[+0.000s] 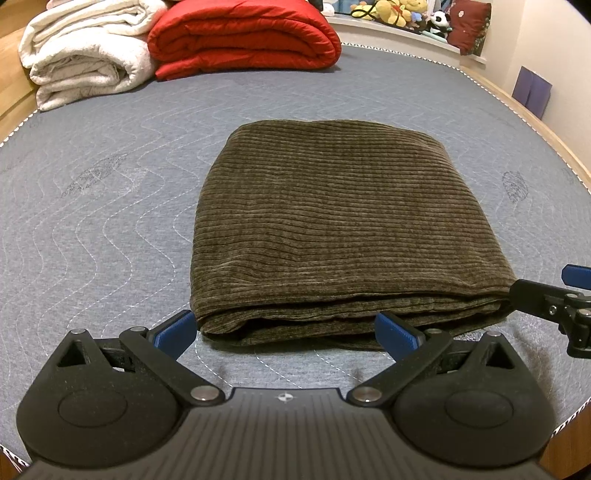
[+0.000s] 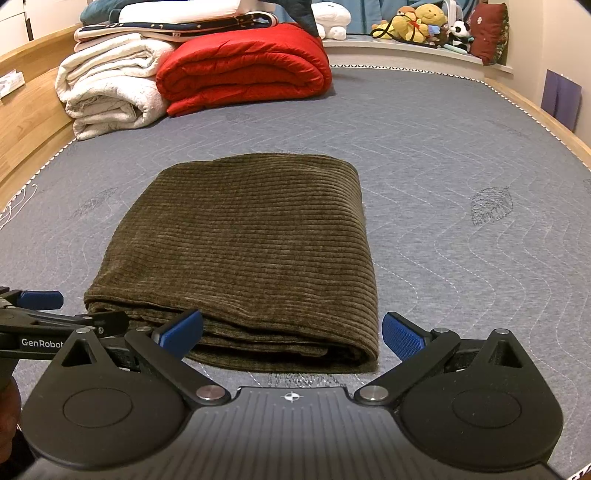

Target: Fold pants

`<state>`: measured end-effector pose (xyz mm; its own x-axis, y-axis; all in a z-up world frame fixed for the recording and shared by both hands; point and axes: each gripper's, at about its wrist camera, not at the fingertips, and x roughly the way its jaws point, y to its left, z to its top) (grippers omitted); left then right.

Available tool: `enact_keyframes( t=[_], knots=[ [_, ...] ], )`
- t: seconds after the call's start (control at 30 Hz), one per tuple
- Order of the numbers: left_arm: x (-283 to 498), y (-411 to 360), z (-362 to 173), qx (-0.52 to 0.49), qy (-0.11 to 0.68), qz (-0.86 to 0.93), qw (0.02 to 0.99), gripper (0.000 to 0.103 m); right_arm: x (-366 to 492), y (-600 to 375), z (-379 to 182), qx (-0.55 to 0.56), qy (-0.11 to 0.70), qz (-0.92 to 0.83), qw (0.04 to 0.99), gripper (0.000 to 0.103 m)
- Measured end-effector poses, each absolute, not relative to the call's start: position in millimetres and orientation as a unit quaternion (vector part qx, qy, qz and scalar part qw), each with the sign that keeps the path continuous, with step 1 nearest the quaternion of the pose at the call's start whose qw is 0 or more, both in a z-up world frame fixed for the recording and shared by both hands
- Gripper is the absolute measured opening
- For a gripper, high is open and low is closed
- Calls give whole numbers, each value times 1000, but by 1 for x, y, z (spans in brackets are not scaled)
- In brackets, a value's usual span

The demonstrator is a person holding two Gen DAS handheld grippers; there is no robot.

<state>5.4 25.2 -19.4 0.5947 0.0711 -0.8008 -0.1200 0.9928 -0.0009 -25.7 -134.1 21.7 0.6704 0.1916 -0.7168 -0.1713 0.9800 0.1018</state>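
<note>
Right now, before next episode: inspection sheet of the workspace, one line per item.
Surface: grey quilted mattress, wooden frame round it.
Job's things: brown corduroy pants, folded into a compact rectangle, layered edge nearest the grippers.
Clutter: folded white blanket and red quilt stacked at the far end, apart from the pants.
Grippers: left gripper open, at the near edge, left corner; right gripper open, at the near edge, right corner. Neither holds cloth.
Cables: nothing seen.
Surroundings: plush toys and a dark red cushion on a ledge beyond the bed.
</note>
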Motion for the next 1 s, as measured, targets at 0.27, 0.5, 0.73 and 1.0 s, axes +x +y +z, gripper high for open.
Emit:
enact_keyframes(
  t=[0.27,0.5,0.73,1.0],
  knots=[
    [5,26,-19,-28,446,52,893,103,-26,-134,20,12,395,99,913,102],
    [4,25,-18,-27,444,51,894,103,-26,-134,20,10,397,100,912,102],
    [4,24,-17,-25,443,51,895,103,-26,-134,20,9,397,100,912,102],
    [2,21,-16,-14,433,46,900,103,-26,-133,20,9,398,100,912,102]
  ],
)
